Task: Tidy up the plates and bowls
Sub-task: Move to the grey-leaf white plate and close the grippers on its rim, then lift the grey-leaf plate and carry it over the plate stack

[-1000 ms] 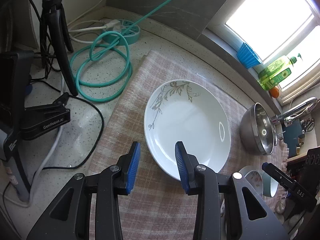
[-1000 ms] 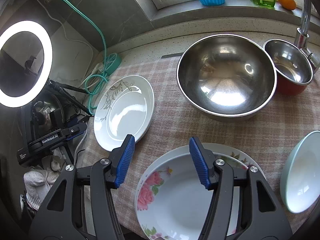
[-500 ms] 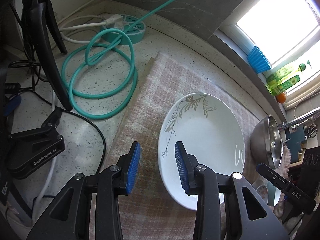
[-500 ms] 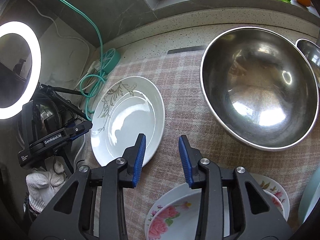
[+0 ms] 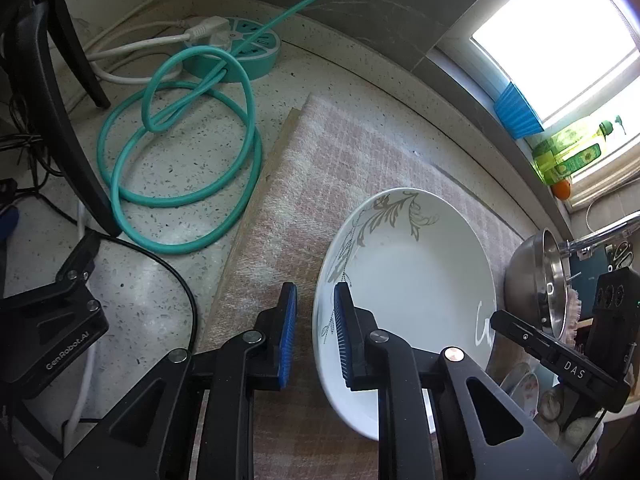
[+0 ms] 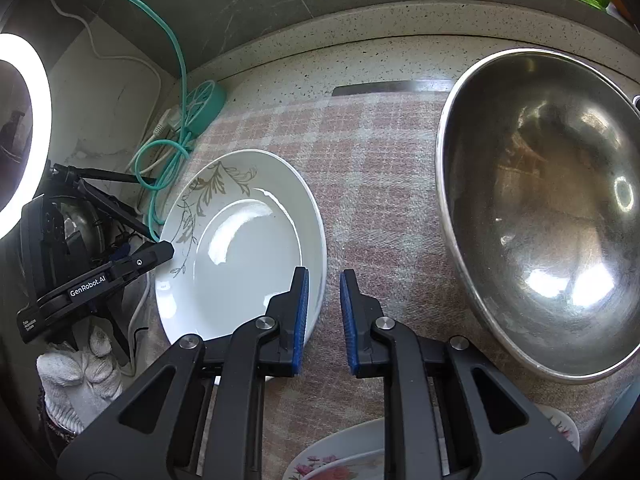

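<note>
A white plate with a grey-gold leaf pattern point(image 5: 412, 280) point(image 6: 244, 248) lies on a pink checked mat point(image 5: 320, 168) point(image 6: 360, 160). My left gripper point(image 5: 314, 334) is open with a narrow gap, straddling the plate's left rim: one finger outside, one over the plate. My right gripper point(image 6: 323, 316) is open with a narrow gap at the plate's right rim, its left finger over the rim. A large steel bowl point(image 6: 540, 208) sits on the mat to the right. A floral plate point(image 6: 340, 460) shows at the bottom edge.
A coiled teal cable point(image 5: 180, 160) and a teal power strip point(image 5: 240, 48) lie on the counter left of the mat. Tripod legs point(image 5: 60, 120) and a ring light point(image 6: 20, 132) stand at the left. A blue cup point(image 5: 516, 112) and soap bottle point(image 5: 568, 156) are on the windowsill.
Both grippers have moved in toward the leaf-pattern plate, one at each side of its rim. The right gripper's jaws have narrowed from wide open. The floral plate has dropped to the frame bottom.
</note>
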Demonstrator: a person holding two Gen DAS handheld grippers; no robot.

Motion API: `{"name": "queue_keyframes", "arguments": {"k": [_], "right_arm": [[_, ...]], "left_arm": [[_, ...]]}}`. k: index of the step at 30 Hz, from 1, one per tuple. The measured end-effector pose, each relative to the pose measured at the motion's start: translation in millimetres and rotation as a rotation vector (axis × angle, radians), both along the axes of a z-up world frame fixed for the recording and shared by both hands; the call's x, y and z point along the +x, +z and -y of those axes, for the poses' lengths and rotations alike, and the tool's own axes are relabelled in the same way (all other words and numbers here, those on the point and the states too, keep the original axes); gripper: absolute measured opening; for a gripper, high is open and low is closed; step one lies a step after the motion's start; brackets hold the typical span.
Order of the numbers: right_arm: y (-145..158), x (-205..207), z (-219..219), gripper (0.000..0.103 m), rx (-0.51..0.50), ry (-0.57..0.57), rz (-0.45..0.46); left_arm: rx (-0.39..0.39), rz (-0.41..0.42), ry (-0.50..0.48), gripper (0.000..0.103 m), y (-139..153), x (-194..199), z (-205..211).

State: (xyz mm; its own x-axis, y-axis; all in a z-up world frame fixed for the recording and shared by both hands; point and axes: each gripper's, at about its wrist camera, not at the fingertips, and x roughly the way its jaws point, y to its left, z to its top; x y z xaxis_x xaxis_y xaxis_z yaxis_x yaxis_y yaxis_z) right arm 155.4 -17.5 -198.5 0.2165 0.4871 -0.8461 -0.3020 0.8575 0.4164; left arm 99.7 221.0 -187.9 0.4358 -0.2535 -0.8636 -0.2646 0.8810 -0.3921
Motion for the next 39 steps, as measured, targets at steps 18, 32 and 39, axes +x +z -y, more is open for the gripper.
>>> {"name": "queue_keyframes", "arguments": {"k": [18,32,39], "right_arm": [[-1,-5,-3,0.009,-0.003,0.028,0.005],[26,-36,15,0.009,0.038,0.062,0.027],[48,-58,38,0.009,0.055,0.062,0.057]], "left_arm": [[0.006,-0.002,-0.009,0.011,1,-5,12],[-0.009,0.061,0.001,0.011,34,-40,22],[-0.024,0.099,-0.019,0.011,54,-54,40]]}}
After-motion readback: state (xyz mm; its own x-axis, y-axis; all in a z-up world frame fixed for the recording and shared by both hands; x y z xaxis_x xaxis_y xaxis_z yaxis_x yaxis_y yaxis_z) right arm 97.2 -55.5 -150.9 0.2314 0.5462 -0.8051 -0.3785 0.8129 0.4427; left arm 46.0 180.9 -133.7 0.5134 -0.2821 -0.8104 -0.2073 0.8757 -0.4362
